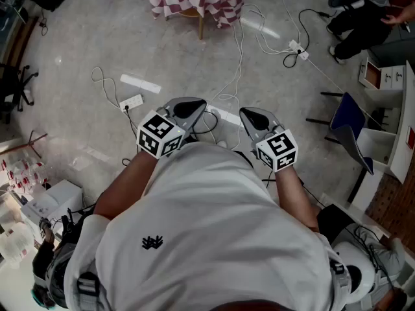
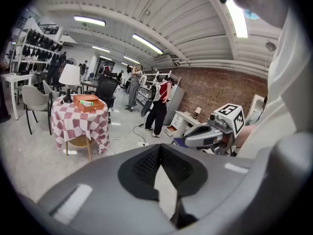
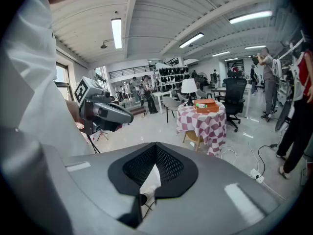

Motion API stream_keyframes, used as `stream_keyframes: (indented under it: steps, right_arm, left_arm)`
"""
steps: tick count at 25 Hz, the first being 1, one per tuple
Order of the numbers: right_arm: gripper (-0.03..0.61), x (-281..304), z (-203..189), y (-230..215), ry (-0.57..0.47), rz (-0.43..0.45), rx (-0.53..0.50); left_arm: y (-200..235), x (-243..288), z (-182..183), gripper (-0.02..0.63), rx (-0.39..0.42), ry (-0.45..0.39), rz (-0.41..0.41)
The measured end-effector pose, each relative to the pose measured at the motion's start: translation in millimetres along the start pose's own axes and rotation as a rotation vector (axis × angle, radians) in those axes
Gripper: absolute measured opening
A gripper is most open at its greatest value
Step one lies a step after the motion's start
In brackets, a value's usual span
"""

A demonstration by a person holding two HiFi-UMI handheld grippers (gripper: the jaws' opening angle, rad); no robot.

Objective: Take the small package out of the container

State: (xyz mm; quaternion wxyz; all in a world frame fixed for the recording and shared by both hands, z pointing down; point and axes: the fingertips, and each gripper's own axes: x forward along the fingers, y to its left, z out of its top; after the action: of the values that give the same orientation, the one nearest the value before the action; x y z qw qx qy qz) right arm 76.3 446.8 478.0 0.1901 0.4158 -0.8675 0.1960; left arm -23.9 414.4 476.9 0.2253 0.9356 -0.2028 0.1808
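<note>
So the small green-and-white package (image 3: 200, 105) is sitting inside the orange container (image 3: 210, 106), which is on top of the round tabletop with the red-checkered cloth (image 3: 205, 121), well away from both grippers. A white-shaded lamp (image 3: 189, 86) stands just beside the container, and a black office chair (image 3: 235, 94) is behind the table.

Between the person and the table there's just floor, with white cables and a power strip (image 1: 131, 100) lying across it.

The left hand-held gripper (image 1: 188, 107) and the right hand-held gripper (image 1: 255, 115) are both held close in front of the person's white shirt (image 1: 207, 225). Both have their jaws pressed together, with nothing between them.

The container and package only show in the two gripper views. The head view just catches the checkered cloth's edge at the top, but it's the one that shows the cable mess. The left gripper view also shows people standing by a brick wall (image 2: 215, 89).
</note>
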Motion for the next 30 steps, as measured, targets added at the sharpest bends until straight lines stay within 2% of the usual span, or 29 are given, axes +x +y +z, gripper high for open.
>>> stream_keyframes:
  steps: [5, 13, 19, 21, 26, 30]
  right_arm:
    - [-0.002, 55.7, 35.5, 5.8, 0.001, -0.015, -0.005]
    - [0.0, 158.6, 89.9, 20.5, 0.024, -0.017, -0.023]
    - [0.002, 206.4, 115.3, 22.5, 0.013, -0.046, 0.004]
    - [0.028, 214.2, 116.0, 21.9, 0.025, -0.043, 0.016]
    - [0.029, 235.8, 123.4, -9.1, 0.044, -0.022, 0.031]
    - [0.029, 266.4, 142.1, -49.5, 0.034, 0.036, 0.0]
  left_arm:
    - [61.1, -22.6, 16.9, 0.055, 0.022, -0.011, -0.012]
    - [161.3, -63.1, 26.6, 0.055, -0.016, -0.023, -0.043]
    - [212.9, -71.1, 28.9, 0.055, 0.021, 0.018, -0.079]
    - [224.0, -70.4, 30.2, 0.055, 0.014, 0.016, -0.069]
    - [249.2, -52.5, 50.0, 0.057, -0.019, -0.014, -0.034]
    - [284.0, -33.9, 68.7, 0.057, -0.019, -0.019, 0.026]
